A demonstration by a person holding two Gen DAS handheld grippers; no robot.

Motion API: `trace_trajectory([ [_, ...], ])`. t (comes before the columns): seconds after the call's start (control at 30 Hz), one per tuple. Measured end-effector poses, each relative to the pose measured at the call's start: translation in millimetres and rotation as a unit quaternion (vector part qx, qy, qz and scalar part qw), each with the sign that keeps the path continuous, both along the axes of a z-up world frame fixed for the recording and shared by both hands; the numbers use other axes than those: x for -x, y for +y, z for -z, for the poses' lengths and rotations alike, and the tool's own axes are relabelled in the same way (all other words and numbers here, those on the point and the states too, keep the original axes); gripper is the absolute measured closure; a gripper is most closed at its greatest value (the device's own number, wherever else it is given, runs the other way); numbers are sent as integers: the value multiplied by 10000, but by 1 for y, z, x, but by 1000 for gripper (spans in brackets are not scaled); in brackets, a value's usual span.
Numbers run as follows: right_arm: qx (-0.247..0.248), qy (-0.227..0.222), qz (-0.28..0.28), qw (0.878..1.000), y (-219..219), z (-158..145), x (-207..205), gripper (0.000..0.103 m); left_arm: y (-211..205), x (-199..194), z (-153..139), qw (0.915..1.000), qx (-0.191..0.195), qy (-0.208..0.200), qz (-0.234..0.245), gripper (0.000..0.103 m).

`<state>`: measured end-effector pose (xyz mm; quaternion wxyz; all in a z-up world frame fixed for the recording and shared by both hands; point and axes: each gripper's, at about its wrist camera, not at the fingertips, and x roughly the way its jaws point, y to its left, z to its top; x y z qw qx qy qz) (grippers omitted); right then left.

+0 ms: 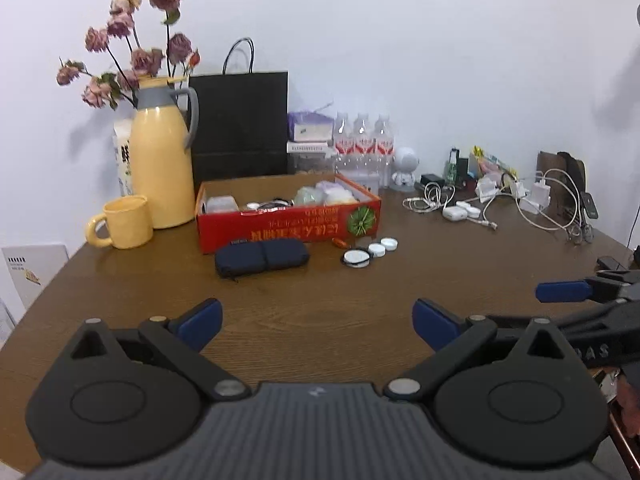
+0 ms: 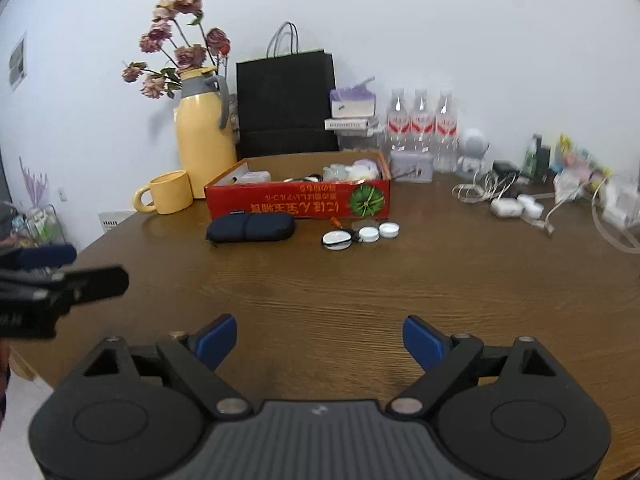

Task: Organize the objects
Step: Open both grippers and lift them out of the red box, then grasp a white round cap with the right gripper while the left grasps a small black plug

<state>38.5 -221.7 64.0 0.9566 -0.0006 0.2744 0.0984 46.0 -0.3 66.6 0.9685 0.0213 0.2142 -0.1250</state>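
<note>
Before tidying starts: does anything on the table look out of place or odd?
Loose items lie outside the red box: a dark pouch and three round white lids in front of it. To the right, white cables sprawl tangled. Nothing looks spilled or broken.

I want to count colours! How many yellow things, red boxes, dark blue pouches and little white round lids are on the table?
Yellow things: 2, the jug and the mug
Red boxes: 1, the box
Dark blue pouches: 1, the pouch
Little white round lids: 3, in a row
Total: 7
</note>
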Motion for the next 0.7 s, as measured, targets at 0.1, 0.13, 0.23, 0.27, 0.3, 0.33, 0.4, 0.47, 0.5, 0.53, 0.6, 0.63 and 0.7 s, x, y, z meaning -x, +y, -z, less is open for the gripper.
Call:
trace_trajectory([
  [0.1, 194, 51, -202, 9996, 1, -6, 13, 13, -2, 8, -4, 9999, 9, -41, 103, 0],
  [0.13, 166, 47, -237, 9996, -1, -8, 17, 13, -3, 10, -5, 9998, -13, -75, 197, 0],
  [0.23, -121, 26, -242, 9996, -13, -11, 21, 13, -6, 6, -2, 9995, -67, -47, 300, 0],
  [0.27, -193, 16, -175, 9997, -17, -11, 18, 13, -7, 0, 1, 9996, -72, 35, 267, 0],
  [0.3, -215, 7, -74, 9997, -20, -9, 13, 15, -8, -7, 6, 9996, -57, 133, 240, 0],
  [0.33, -206, -9, 25, 9998, -23, -7, 8, 17, -9, -14, 9, 9995, -21, 196, 260, 0],
  [0.4, -245, -57, 172, 9995, -30, -2, -9, 21, -13, -36, 18, 9985, 83, 308, 452, 0],
  [0.47, -265, -51, 336, 9991, -39, 3, -33, 26, -21, -65, 27, 9966, 137, 502, 634, 1],
  [0.5, -248, -90, 399, 9989, -43, 5, -46, 28, -27, -82, 32, 9956, 157, 581, 718, 3],
  [0.53, -229, -140, 458, 9986, -47, 6, -60, 33, -33, -100, 36, 9947, 174, 653, 780, 4],
  [0.6, -232, -158, 498, 9984, -55, 9, -90, 40, -49, -137, 46, 9922, 143, 755, 979, 5],
  [0.63, -277, -130, 459, 9985, -58, 11, -108, 45, -58, -155, 51, 9915, 105, 741, 1068, 8],
  [0.7, -292, 10, 432, 9986, -61, 17, -139, 53, -74, -189, 61, 9913, -10, 726, 1096, 21],
])
